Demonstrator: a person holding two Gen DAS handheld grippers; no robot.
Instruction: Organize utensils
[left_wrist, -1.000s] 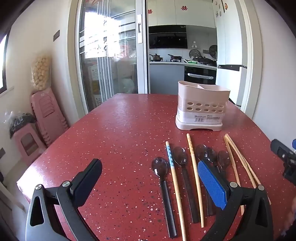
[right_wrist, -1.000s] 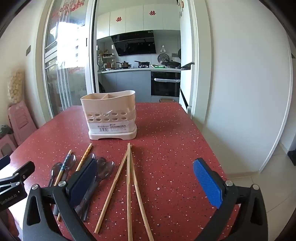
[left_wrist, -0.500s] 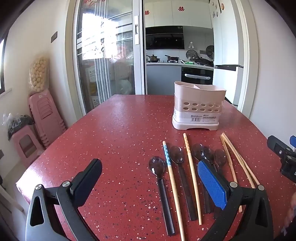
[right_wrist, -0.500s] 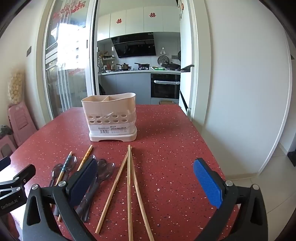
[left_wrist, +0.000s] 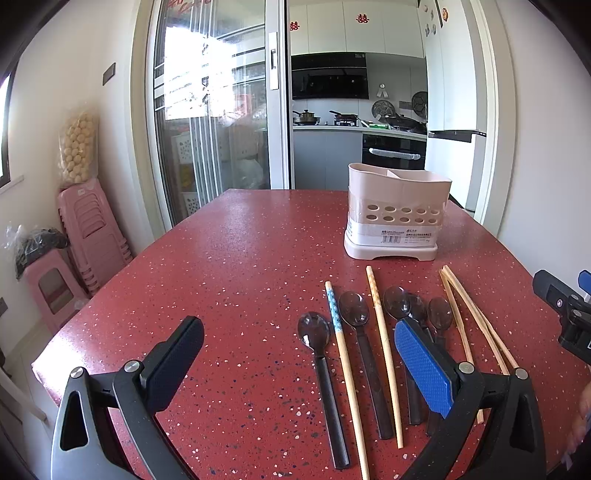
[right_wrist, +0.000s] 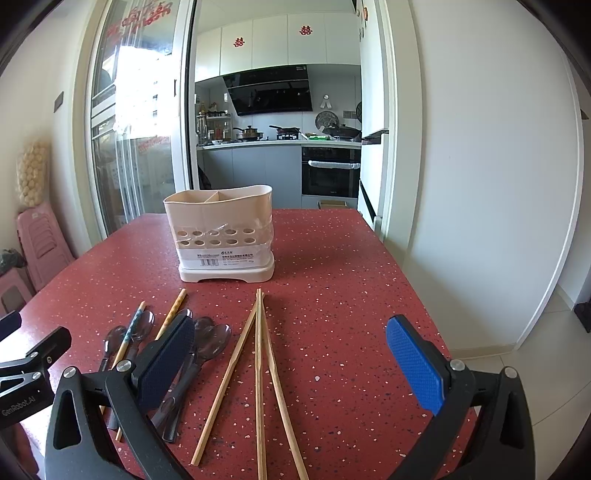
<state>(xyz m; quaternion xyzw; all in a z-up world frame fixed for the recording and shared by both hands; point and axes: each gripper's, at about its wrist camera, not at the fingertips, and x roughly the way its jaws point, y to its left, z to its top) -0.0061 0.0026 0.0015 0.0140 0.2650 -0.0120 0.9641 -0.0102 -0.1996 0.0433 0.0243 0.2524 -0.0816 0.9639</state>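
A beige two-compartment utensil holder (left_wrist: 397, 214) (right_wrist: 221, 232) stands upright on the red speckled table (left_wrist: 240, 258). In front of it lie several dark spoons (left_wrist: 313, 328) (right_wrist: 212, 338) with black handles. Among them are a blue-patterned chopstick (left_wrist: 334, 306) and a brown-patterned one (left_wrist: 375, 295). Three plain bamboo chopsticks (right_wrist: 258, 350) (left_wrist: 469, 317) fan out to their right. My left gripper (left_wrist: 299, 360) hovers open above the spoons' near ends, holding nothing. My right gripper (right_wrist: 290, 363) is open over the plain chopsticks, also holding nothing.
Stacked pink stools (left_wrist: 92, 229) stand on the floor off the table's left edge. A white wall runs close along the table's right edge (right_wrist: 424, 295). A glass sliding door and a kitchen lie beyond the far end. The right gripper's body (left_wrist: 565, 306) shows at the left view's edge.
Both views have shifted only slightly. The grippers stay open and no utensil has moved.
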